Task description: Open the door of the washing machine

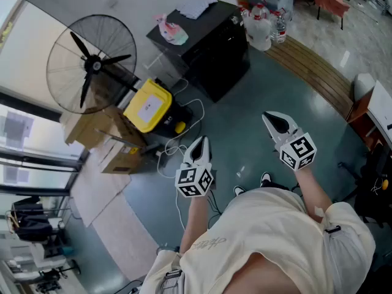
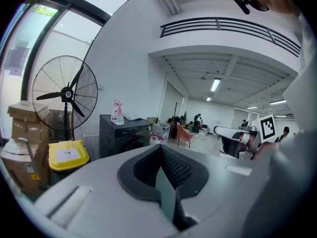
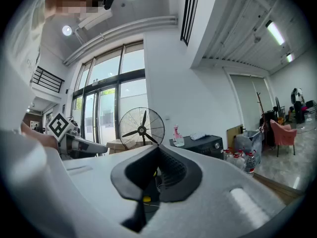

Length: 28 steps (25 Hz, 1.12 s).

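Observation:
The washing machine (image 1: pixel 214 48) is a black box against the far wall, its front door closed as far as I can tell. It stands well away from both grippers and shows small in the left gripper view (image 2: pixel 124 135) and the right gripper view (image 3: pixel 198 145). A pink bottle (image 1: pixel 171 30) and a white cloth (image 1: pixel 196 6) lie on its top. My left gripper (image 1: pixel 197 149) is held in the air in front of the person, jaws together and holding nothing (image 2: pixel 161 148). The right gripper (image 1: pixel 275 122) hovers beside it, also shut and holding nothing (image 3: pixel 158 147).
A large standing fan (image 1: pixel 92 63) is left of the machine, with a yellow-lidded box (image 1: pixel 148 106) and cardboard boxes (image 1: pixel 92 127) below it. Cables (image 1: pixel 184 139) trail over the floor. Water bottles (image 1: pixel 263 26) and a curved wooden bench (image 1: pixel 318 72) are to the right.

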Each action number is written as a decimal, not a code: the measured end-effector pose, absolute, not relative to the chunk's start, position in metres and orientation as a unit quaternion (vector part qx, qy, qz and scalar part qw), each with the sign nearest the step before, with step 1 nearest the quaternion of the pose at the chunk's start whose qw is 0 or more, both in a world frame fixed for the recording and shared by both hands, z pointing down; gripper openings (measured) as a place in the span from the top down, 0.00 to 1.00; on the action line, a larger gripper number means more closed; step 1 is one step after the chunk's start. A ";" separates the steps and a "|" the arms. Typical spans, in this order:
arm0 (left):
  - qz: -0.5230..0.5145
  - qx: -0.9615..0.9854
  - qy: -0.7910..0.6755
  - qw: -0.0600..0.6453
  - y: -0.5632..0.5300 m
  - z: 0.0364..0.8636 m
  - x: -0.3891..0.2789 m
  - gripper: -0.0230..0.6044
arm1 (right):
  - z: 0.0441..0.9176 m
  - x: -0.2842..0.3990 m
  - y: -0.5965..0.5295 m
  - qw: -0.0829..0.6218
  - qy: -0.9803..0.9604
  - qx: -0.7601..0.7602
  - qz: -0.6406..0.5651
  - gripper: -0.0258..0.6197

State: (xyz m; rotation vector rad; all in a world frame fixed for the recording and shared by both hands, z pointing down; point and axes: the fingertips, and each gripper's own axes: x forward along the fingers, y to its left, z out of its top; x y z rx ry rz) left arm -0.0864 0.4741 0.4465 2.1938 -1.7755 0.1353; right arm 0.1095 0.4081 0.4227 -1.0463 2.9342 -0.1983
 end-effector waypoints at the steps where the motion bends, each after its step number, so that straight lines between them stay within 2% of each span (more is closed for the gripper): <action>1: 0.048 0.766 -0.620 0.162 0.475 0.449 -0.086 0.93 | 0.422 0.110 0.409 0.007 0.940 -0.334 -0.062 0.96; 8: 0.052 0.774 -0.605 0.179 0.480 0.461 -0.063 0.93 | 0.409 0.117 0.419 0.047 0.947 -0.311 -0.063 0.96; 18: 0.078 0.773 -0.600 0.190 0.478 0.479 -0.038 0.93 | 0.423 0.133 0.436 0.032 0.957 -0.287 -0.037 0.96; 19: 0.078 0.775 -0.597 0.192 0.477 0.482 -0.032 0.93 | 0.425 0.135 0.437 0.033 0.957 -0.284 -0.038 0.89; 20: 0.078 0.776 -0.595 0.194 0.476 0.484 -0.026 0.93 | 0.427 0.137 0.436 0.031 0.957 -0.285 -0.037 0.73; 21: 0.077 0.777 -0.593 0.196 0.476 0.485 -0.019 0.93 | 0.428 0.140 0.435 0.028 0.957 -0.288 -0.035 0.66; 28: 0.084 0.774 -0.592 0.210 0.482 0.495 0.002 0.93 | 0.443 0.160 0.429 0.020 0.954 -0.295 -0.047 0.67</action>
